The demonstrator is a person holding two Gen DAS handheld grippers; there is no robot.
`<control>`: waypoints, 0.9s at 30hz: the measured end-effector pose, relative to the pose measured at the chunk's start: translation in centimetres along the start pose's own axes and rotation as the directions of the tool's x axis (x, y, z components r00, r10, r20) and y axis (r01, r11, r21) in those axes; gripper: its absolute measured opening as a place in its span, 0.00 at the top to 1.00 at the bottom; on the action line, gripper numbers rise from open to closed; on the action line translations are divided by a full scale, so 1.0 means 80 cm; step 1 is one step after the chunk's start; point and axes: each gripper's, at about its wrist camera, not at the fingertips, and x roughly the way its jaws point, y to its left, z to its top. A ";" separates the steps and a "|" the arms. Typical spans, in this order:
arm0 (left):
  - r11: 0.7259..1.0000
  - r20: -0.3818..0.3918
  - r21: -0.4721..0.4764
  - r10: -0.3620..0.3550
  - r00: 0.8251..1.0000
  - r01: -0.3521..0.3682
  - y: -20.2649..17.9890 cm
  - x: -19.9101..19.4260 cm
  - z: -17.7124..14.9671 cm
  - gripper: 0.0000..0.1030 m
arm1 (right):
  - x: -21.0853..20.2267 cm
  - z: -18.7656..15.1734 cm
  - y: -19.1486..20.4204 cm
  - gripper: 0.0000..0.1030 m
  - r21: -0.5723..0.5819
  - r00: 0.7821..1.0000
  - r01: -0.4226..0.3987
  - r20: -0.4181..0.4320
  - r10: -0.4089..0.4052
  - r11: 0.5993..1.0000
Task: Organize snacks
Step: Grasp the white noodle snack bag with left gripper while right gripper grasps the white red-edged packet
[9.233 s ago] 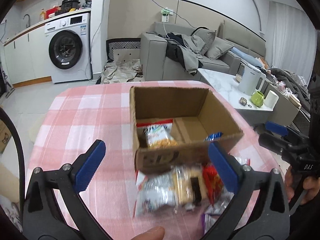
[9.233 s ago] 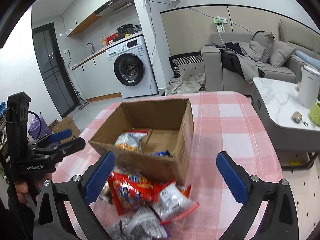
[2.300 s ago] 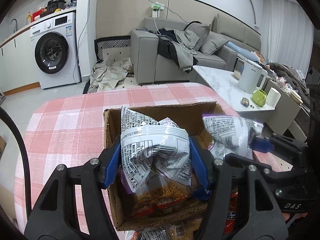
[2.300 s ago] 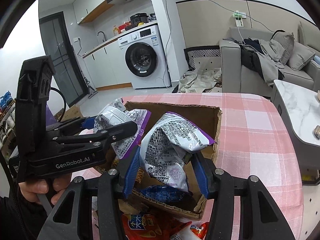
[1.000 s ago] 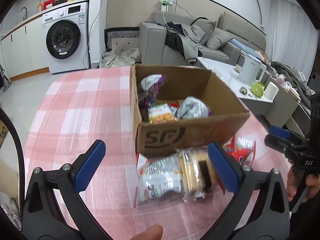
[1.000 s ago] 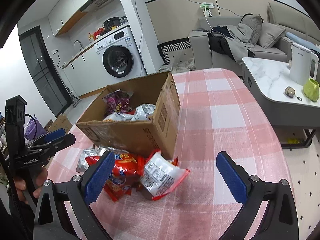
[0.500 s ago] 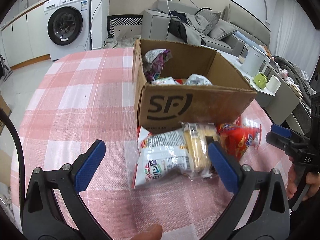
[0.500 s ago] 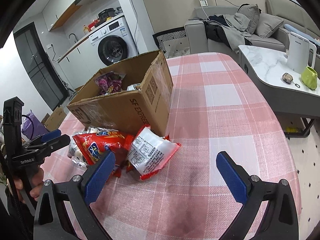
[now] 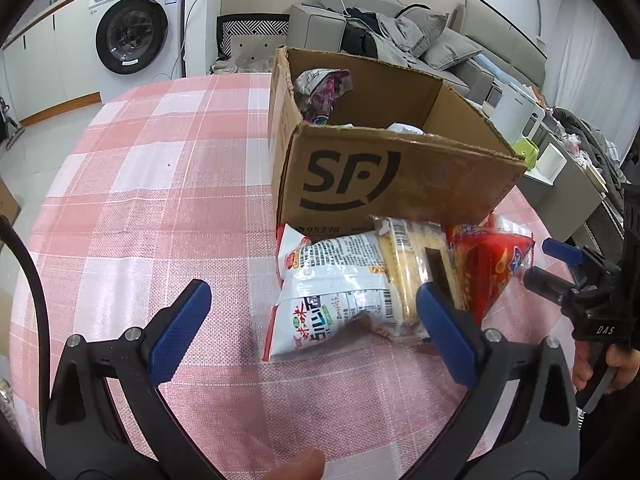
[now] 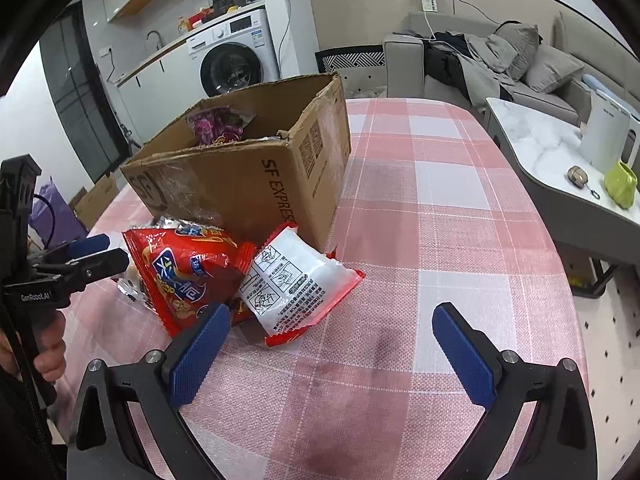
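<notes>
A cardboard box [image 9: 392,184] holding several packets stands on the pink checked tablecloth [image 9: 152,184], walling off the far side of the loose snacks piled against its near face. The left gripper [image 9: 312,320] is spread wide and empty, the white snack bag [image 9: 340,284] and clear-wrapped biscuit pack [image 9: 416,264] lying just ahead between its blue pads. The right gripper [image 10: 332,344] is likewise fully released and holds nothing, with the red snack bag [image 10: 180,268] and white-and-red packet [image 10: 296,280] just beyond its left pad.

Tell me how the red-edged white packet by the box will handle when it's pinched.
The white packet looks puffed and crinkly, so it probably gives and bulges under the jaws. Likely light for its size. Its glossy film may slip; the flat sealed edge seems the surer hold.
</notes>
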 end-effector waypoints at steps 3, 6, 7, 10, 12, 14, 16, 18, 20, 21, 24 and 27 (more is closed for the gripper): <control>1.000 -0.003 -0.014 0.003 1.000 -0.003 0.005 0.004 0.001 0.01 | 0.007 0.002 0.003 0.00 -0.035 1.000 0.011 -0.008 -0.012 0.999; 0.999 -0.009 -0.035 0.006 1.000 -0.006 0.014 0.008 0.003 0.01 | 0.014 0.005 0.006 0.00 -0.062 1.000 0.018 -0.012 -0.018 0.998; 0.999 -0.011 -0.040 0.008 1.000 -0.008 0.017 0.010 0.003 0.01 | 0.016 0.006 0.006 0.00 -0.069 1.000 0.018 -0.014 -0.019 0.997; 0.998 -0.022 -0.055 0.012 1.000 -0.013 0.025 0.015 0.004 0.01 | 0.021 0.008 0.009 0.00 -0.094 1.000 0.021 -0.014 -0.023 0.995; 0.998 -0.030 -0.063 0.009 1.000 -0.011 0.030 0.020 0.004 0.01 | 0.022 0.009 0.014 0.01 -0.116 1.000 0.016 -0.013 -0.018 0.993; 0.998 -0.036 -0.070 0.002 0.999 -0.005 0.033 0.025 0.005 0.01 | 0.024 0.010 0.017 0.01 -0.127 1.000 0.004 -0.012 -0.005 0.992; 0.997 -0.043 -0.078 -0.012 0.999 0.008 0.036 0.029 0.005 0.01 | 0.026 0.012 0.019 0.02 -0.133 1.000 0.001 -0.007 -0.002 0.991; 0.997 -0.048 -0.079 -0.024 0.999 0.020 0.039 0.034 0.007 0.01 | 0.028 0.013 0.022 0.05 -0.139 1.000 0.003 -0.009 -0.004 0.990; 0.996 -0.053 -0.083 -0.029 0.998 0.025 0.040 0.038 0.008 0.01 | 0.030 0.014 0.024 0.06 -0.147 1.000 0.005 -0.007 -0.006 0.989; 0.996 -0.053 -0.083 -0.031 0.998 0.026 0.039 0.039 0.007 0.01 | 0.031 0.013 0.024 0.06 -0.149 1.000 0.005 -0.007 -0.006 0.989; 0.995 -0.056 -0.091 -0.042 0.998 0.036 0.043 0.045 0.009 0.01 | 0.031 0.014 0.024 0.07 -0.146 1.000 0.002 -0.002 -0.002 0.989; 0.993 -0.064 -0.105 -0.056 0.996 0.049 0.045 0.050 0.009 0.01 | 0.031 0.015 0.024 0.08 -0.145 1.000 0.000 0.002 0.000 0.989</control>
